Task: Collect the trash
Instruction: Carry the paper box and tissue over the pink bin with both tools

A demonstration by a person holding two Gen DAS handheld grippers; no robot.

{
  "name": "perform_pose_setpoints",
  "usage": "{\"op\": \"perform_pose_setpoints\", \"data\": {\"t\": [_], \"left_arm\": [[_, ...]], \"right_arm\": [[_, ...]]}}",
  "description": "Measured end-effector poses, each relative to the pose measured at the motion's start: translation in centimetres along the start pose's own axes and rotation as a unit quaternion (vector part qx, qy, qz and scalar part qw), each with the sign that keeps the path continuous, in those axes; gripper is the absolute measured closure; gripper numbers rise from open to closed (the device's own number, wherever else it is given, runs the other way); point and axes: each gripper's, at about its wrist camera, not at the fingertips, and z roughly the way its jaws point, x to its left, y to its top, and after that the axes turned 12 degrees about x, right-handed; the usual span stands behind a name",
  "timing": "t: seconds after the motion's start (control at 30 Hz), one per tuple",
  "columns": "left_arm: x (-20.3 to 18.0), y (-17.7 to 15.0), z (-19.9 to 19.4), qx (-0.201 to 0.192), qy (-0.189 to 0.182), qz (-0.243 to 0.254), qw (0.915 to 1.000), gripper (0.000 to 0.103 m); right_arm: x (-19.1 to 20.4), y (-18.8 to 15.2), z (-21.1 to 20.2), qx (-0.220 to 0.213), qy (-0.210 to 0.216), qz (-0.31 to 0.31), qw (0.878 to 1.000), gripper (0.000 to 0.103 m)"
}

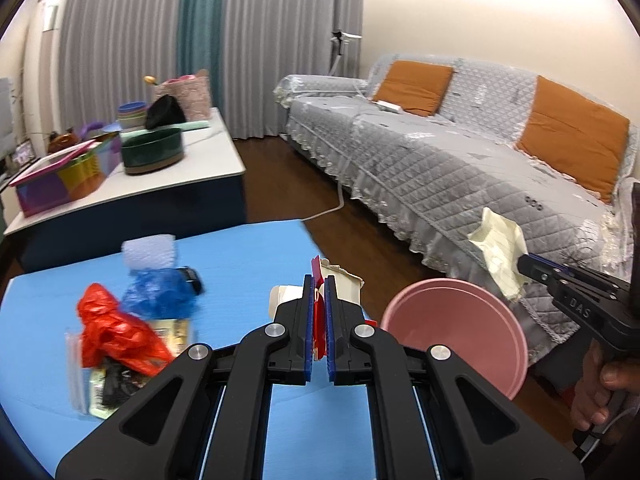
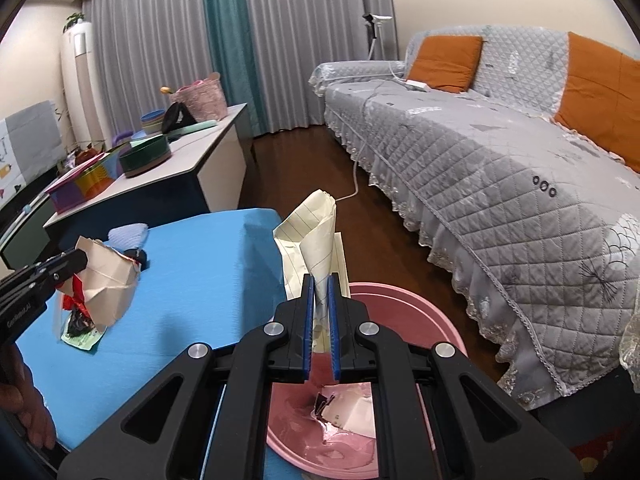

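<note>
My left gripper [image 1: 319, 320] is shut on a red-and-beige carton [image 1: 320, 312] above the blue table [image 1: 248, 248]; the carton also shows in the right wrist view [image 2: 108, 284]. My right gripper [image 2: 320, 320] is shut on a crumpled sheet of lined yellow paper [image 2: 312, 240], held above the pink bin [image 2: 400, 304]. The paper [image 1: 500, 248] and the bin [image 1: 460, 332] also show in the left wrist view, the bin beside the table's right edge. A red plastic bag [image 1: 116, 332], a blue plastic bag [image 1: 160, 292] and flat wrappers [image 1: 100, 392] lie on the table's left part.
Some trash lies in the pink bin's bottom [image 2: 344, 408]. A grey sofa [image 1: 460, 168] with orange cushions runs along the right. A white counter [image 1: 168, 172] with bowls and boxes stands behind the table. A white cable [image 1: 332, 208] crosses the wooden floor.
</note>
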Motion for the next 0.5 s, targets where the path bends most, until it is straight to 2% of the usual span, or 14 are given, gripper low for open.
{"op": "perform_pose_setpoints", "data": {"t": [0.5], "left_arm": [[-5.5,0.4,1.7,0.014,-0.062,0.046,0.9969,0.098]], "right_arm": [[-3.2,-0.8,0.1,0.01,-0.027,0.015,0.999,0.095]]}}
